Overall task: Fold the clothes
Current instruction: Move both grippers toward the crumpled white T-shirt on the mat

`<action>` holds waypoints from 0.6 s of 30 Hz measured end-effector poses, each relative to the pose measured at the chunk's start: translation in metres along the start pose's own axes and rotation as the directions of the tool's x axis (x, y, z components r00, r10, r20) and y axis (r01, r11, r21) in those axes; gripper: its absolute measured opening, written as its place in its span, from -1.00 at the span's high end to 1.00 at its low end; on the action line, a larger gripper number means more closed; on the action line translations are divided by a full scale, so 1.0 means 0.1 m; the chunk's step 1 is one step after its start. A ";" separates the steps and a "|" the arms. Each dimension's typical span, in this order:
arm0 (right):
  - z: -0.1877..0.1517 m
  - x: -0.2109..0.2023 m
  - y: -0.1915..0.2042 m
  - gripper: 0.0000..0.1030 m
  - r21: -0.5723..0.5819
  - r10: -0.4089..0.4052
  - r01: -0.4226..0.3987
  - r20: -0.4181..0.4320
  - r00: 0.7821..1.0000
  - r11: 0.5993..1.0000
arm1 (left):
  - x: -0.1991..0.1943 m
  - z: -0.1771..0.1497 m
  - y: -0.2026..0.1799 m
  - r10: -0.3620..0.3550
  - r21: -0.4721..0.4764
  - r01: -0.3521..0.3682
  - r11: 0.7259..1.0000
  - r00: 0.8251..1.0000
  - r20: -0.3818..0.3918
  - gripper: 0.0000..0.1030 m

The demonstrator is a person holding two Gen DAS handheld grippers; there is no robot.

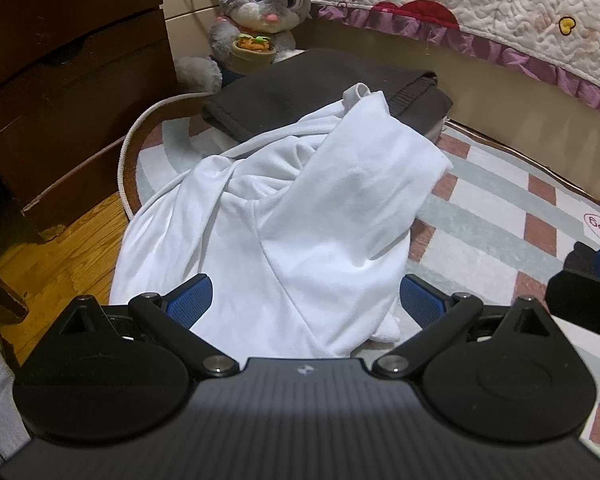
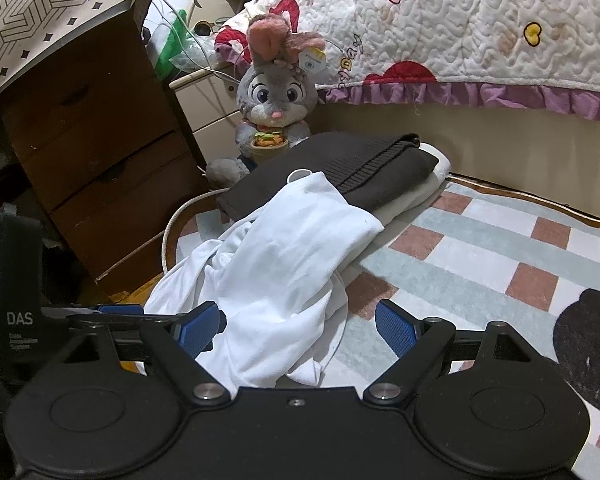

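A crumpled white garment (image 1: 284, 216) lies heaped on the checked rug (image 1: 500, 208), its far end draped over a folded dark sweater (image 1: 300, 84) just before the plush rabbit (image 1: 260, 4). The left gripper (image 1: 304, 300) and right gripper (image 2: 296, 328) hover at the garment's near edge, jaws spread wide, gripping nothing.

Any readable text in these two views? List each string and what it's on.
"DAS": white letters on the black device body at the left edge of the right wrist view; the smaller lines under it are too blurred to read.
"bop": as it reads, upside down in a pink oval on the checked rug.
Letters on the quilt are too warped to read.
The plush rabbit's tag is too small.
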State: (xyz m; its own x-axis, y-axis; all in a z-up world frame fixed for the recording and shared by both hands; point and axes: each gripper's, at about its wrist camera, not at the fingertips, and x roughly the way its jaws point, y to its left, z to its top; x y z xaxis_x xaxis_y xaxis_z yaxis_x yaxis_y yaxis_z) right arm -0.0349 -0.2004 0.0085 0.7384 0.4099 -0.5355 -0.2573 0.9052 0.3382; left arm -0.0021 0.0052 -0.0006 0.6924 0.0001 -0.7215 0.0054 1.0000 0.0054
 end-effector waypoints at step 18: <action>0.01 -0.02 -0.08 -0.72 0.051 0.032 -0.031 -0.015 0.999 0.998 | -0.02 0.00 0.03 -0.050 -0.033 0.050 0.998 0.999 -0.021 -0.92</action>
State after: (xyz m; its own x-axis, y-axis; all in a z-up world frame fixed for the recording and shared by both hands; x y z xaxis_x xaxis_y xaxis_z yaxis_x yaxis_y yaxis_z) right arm -0.0334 -0.2086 0.0076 0.7207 0.4399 -0.5357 -0.2481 0.8853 0.3932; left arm -0.0038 0.0086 0.0013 0.6759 -0.0502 -0.7352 0.0159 0.9984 -0.0536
